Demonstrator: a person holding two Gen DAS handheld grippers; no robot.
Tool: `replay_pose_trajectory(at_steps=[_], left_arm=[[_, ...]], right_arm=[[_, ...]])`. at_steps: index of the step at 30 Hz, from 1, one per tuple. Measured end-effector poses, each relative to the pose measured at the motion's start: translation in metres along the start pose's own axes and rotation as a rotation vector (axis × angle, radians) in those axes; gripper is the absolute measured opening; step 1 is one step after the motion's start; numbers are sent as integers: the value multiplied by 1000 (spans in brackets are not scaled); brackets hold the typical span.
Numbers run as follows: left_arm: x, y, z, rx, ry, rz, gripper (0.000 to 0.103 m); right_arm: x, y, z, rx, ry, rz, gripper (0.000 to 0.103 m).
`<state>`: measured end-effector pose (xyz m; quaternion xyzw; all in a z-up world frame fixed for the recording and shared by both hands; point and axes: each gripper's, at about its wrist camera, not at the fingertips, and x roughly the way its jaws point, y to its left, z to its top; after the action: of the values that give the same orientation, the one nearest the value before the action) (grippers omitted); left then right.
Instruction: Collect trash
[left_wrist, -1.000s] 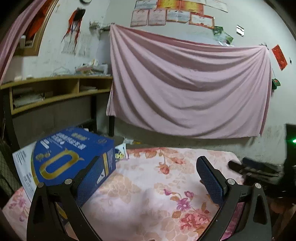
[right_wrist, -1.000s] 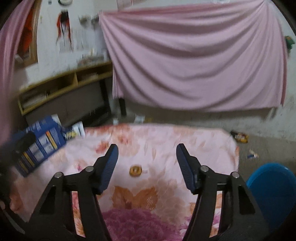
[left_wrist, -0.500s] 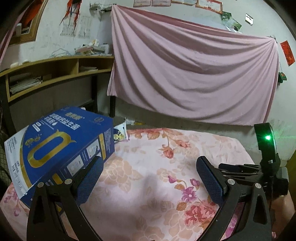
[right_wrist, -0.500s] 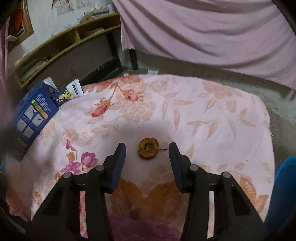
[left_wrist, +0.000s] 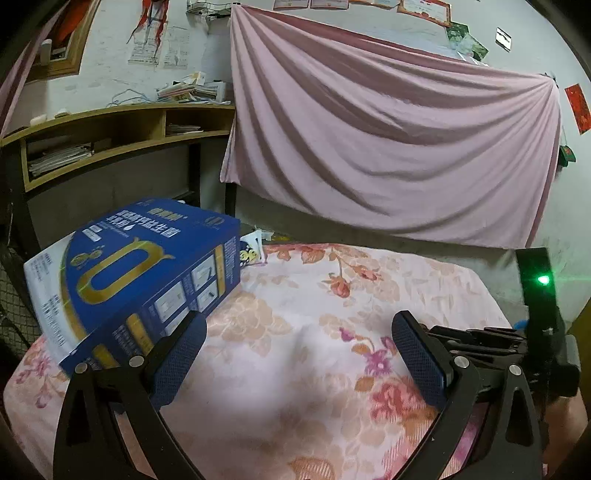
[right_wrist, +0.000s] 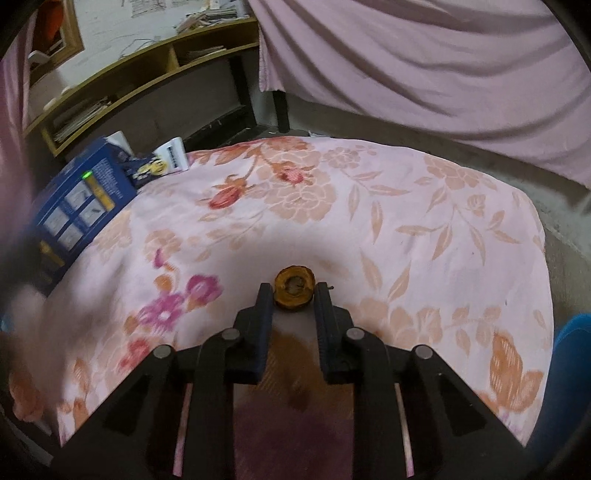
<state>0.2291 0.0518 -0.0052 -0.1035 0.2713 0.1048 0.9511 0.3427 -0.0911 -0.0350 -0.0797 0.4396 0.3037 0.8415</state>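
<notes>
Your right gripper (right_wrist: 294, 291) is closing around the brown ring-shaped scrap (right_wrist: 294, 288) on the flowered cloth (right_wrist: 406, 221). Your left gripper (left_wrist: 299, 354) is spread wide, empty, beside the blue box (left_wrist: 140, 273).

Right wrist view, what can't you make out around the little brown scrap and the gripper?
- Brown ring-shaped scrap: near edge hidden between the closing right gripper fingers; contact unclear.
- Blue box: left part lost in blur.
- Blue container: cut off by the right edge.
- Left gripper: nothing between its fingers.
</notes>
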Motion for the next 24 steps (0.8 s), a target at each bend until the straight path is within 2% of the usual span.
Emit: replay_pose_trajectory(at_steps=[8, 14, 16, 18, 21, 24], left_arm=[[-36, 26, -21, -31, 4, 55, 98], [-58, 58, -39, -64, -1, 147, 96], [-58, 70, -42, -91, 18, 175, 92], [-55, 82, -44, -117, 40, 204, 78], [-45, 98, -47, -156, 91, 253, 65], [-38, 111, -51, -188, 130, 273, 58]], right_arm=[[-39, 32, -30, -42, -59, 22, 49], [-55, 51, -38, -77, -102, 34, 49], [-57, 57, -38, -87, -109, 55, 49], [-57, 67, -36, -105, -111, 86, 49], [-52, 82, -32, -137, -106, 127, 49], [-46, 99, -28, -172, -99, 165, 49]])
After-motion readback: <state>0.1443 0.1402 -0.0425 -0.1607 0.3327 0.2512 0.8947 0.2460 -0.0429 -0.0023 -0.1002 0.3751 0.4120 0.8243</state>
